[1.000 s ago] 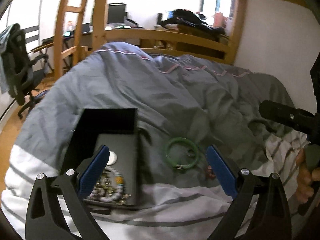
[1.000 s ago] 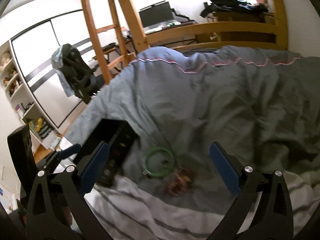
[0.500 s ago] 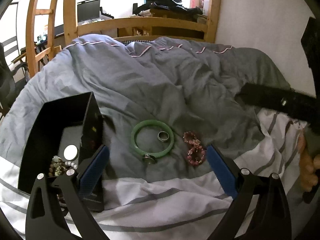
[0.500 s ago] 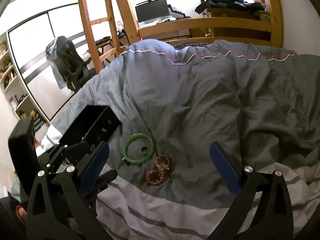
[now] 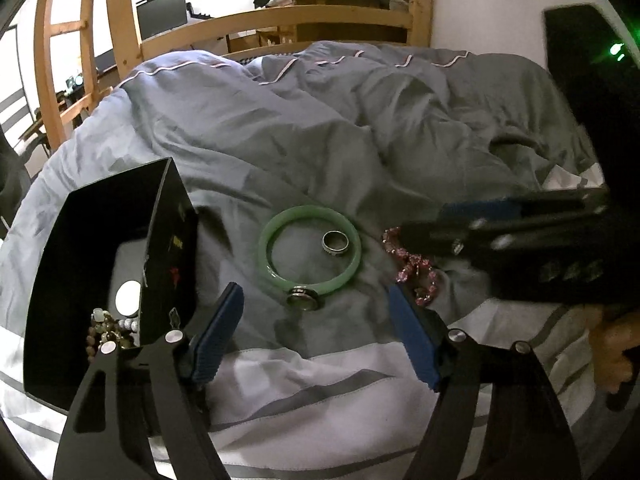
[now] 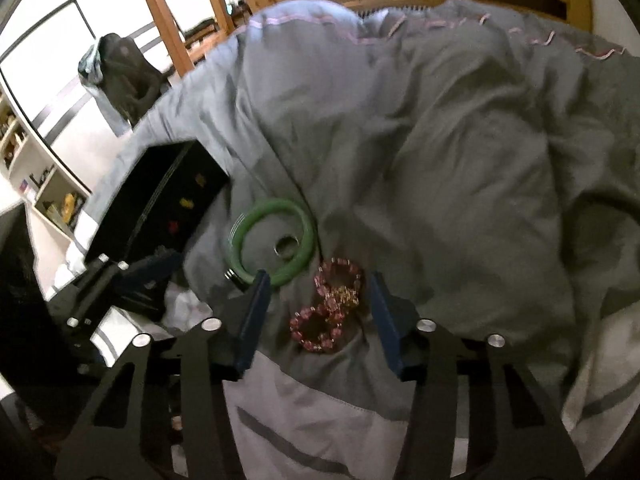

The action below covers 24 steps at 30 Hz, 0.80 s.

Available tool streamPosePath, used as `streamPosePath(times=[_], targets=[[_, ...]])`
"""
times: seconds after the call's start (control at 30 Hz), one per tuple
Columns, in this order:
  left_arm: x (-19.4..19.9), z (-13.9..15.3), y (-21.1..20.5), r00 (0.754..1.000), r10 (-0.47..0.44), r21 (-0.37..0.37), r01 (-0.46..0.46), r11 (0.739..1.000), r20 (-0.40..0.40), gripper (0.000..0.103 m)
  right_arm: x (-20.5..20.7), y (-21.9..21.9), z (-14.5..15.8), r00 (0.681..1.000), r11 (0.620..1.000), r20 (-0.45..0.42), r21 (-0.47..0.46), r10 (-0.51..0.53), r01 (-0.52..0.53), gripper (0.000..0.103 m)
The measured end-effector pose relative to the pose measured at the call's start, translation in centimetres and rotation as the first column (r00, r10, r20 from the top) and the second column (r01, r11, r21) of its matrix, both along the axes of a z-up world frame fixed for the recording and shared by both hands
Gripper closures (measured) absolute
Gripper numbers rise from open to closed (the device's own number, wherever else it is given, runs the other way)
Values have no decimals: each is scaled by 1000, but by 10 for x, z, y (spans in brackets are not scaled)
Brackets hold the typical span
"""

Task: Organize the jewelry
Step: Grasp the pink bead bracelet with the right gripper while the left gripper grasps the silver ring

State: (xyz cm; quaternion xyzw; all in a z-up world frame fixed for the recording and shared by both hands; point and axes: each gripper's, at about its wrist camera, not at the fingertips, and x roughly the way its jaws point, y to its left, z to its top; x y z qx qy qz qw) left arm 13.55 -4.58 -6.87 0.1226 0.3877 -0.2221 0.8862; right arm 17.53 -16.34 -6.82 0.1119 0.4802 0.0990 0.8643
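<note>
While my right gripper [image 6: 318, 316] hangs low over the bed with its jaws spread wide on either side of the pink bead bracelet [image 6: 326, 310], nothing is gripped yet, and my left gripper [image 5: 314, 334] waits with its jaws just as wide and empty, just short of the green bangle [image 5: 309, 251]. Taking that bangle as my landmark: a silver ring [image 5: 335, 243] lies inside its hoop, a second metal ring [image 5: 303, 299] touches its near rim, the pink beads lie just beside it toward my right hand's side, and the open black box [image 5: 96, 248] stands on its other side, with a bead strand [image 5: 108, 330] already in the bottom. I judge the pink bracelet is the next piece to go in the box. The grey duvet [image 6: 440, 140] under it is soft and wrinkled, so closing too deep could pinch a fold of cloth with the beads, and lifting that fold would tip the bangle and send the small rings rolling into a crease. The bracelet lies twisted in loops; catching only one loop may let it dangle and slip on the way over the bangle. My two grippers are also near one another beside the bangle, so a careless swing toward the box could knock them together.
</note>
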Motion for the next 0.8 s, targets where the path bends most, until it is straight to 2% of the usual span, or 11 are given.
streamPosePath(times=[0.07,0.1,0.17,0.23,0.3,0.5,0.57,0.73,0.77,0.8], targets=[[1,2,2,1000,-2,-15,2,1000,2,32,3,2,-11,999,1000,-43,-1,0,0,59],[-1,3,2,1000,-9,-23,9,1000,9,35,4,2,-16,998,1000,-59,-4,-2,2,64],[-7,8,0,999,-45,-48,46,998,23,38,5,2,-22,997,1000,-79,-1,-2,2,68],[-10,7,-5,997,-63,-31,65,997,34,39,4,3,-21,997,1000,-76,-8,-1,0,73],[-8,0,-9,998,-69,-12,69,998,9,39,4,2,-21,997,1000,-74,-12,-6,5,75],[6,-18,-12,1000,-4,69,6,998,-24,43,6,3,-28,996,1000,-93,-8,1,-2,85],[12,-22,-10,999,27,81,-24,996,-31,48,6,4,-27,996,1000,-89,-7,6,-6,86],[27,-31,-5,994,50,54,-45,998,-100,72,6,7,-27,997,1000,-78,-17,16,-17,87],[28,-31,-4,992,50,38,-46,998,-117,74,6,7,-26,997,1000,-74,-15,16,-17,90],[30,-30,-1,990,52,14,-51,999,-134,81,6,6,-24,998,1000,-66,-15,12,-14,92]])
